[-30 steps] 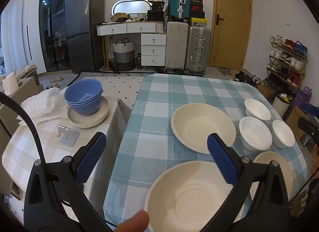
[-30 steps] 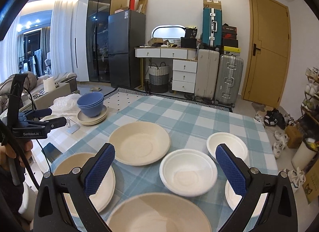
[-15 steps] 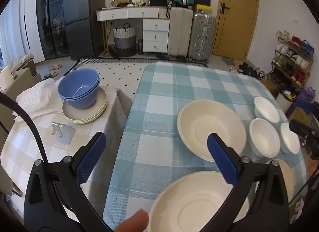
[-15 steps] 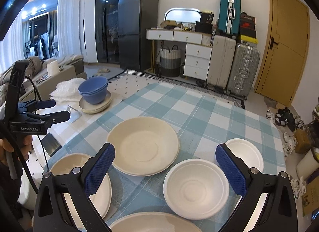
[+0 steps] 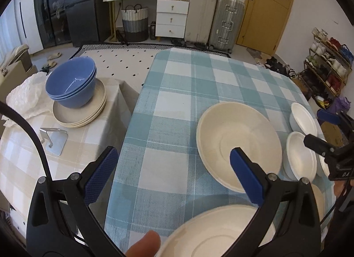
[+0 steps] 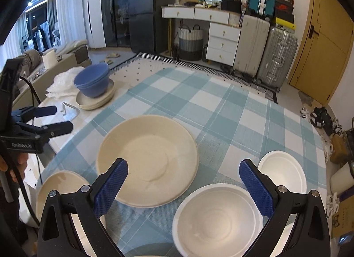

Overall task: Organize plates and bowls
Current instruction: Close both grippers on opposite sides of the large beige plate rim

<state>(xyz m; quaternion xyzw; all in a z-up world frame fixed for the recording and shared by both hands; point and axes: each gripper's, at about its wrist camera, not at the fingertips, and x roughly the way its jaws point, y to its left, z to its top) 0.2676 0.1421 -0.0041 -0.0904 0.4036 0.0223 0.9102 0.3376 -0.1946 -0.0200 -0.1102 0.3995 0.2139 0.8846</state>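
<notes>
While both sets of jaws hang apart and empty, your right gripper point(image 6: 183, 181) risks nudging the white bowl point(image 6: 218, 220) off the desk point(image 6: 221, 113).

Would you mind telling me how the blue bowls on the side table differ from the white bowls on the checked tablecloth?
The blue bowls are nested in one stack on a pile of plates; the white bowls sit apart, directly on the cloth. The blue ones look deeper, the white ones shallower. All stand upright and look empty.

The tablecloth point(image 6: 221, 113) is a teal-and-white check, the side table's cloth point(image 5: 17, 146) a beige one. Cream plates point(image 6: 147, 159) sit beside white bowls point(image 6: 216, 219); stacked bowls point(image 5: 73, 84) are blue.
</notes>
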